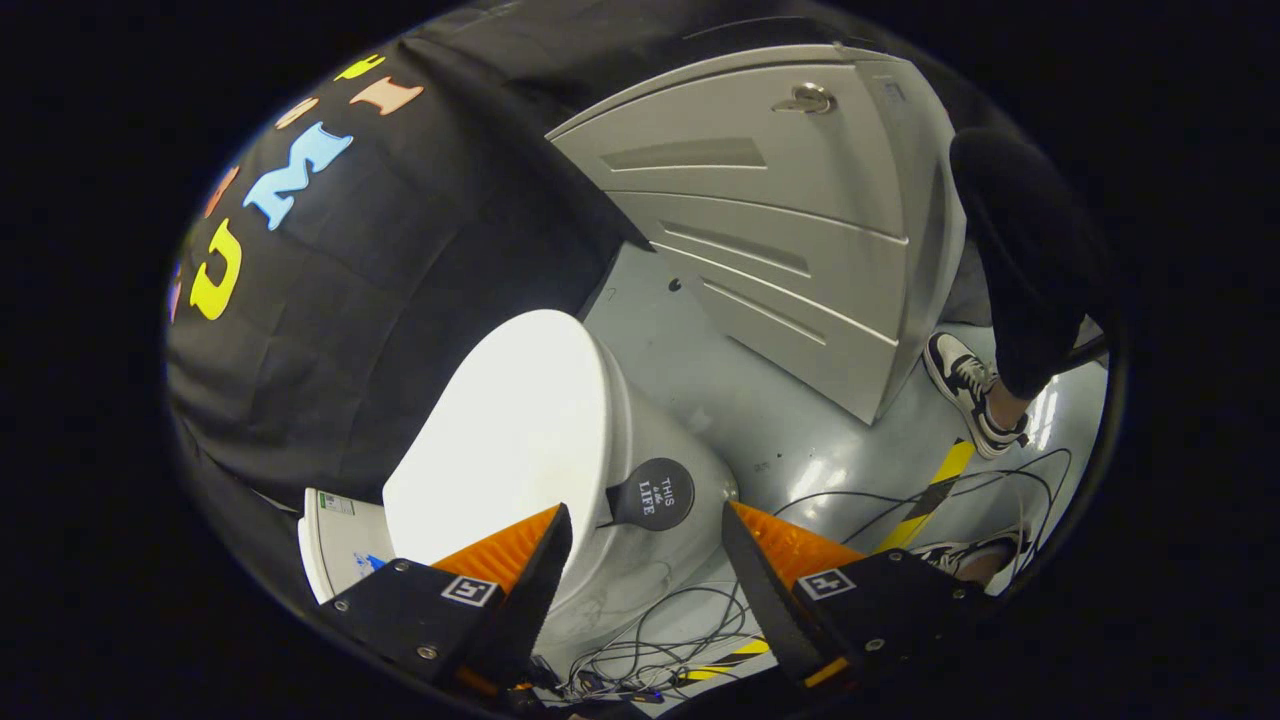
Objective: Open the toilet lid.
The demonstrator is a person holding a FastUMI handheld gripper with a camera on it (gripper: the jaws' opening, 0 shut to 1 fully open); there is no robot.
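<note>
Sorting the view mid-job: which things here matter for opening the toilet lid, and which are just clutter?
Job:
toilet lid, closed
round lid handle, just ahead between the fingers
gripper, open

Clutter:
grey cabinet
floor cables
person's shoe

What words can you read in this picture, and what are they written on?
"THIS ... LIFE": on the round black tab at the edge of the toilet lid, just ahead of the open gripper. The small middle word is too blurred to read.
Sticker on the white part beside the lid: print too small to read.
Square markers on the gripper: patterns, not words.
</note>
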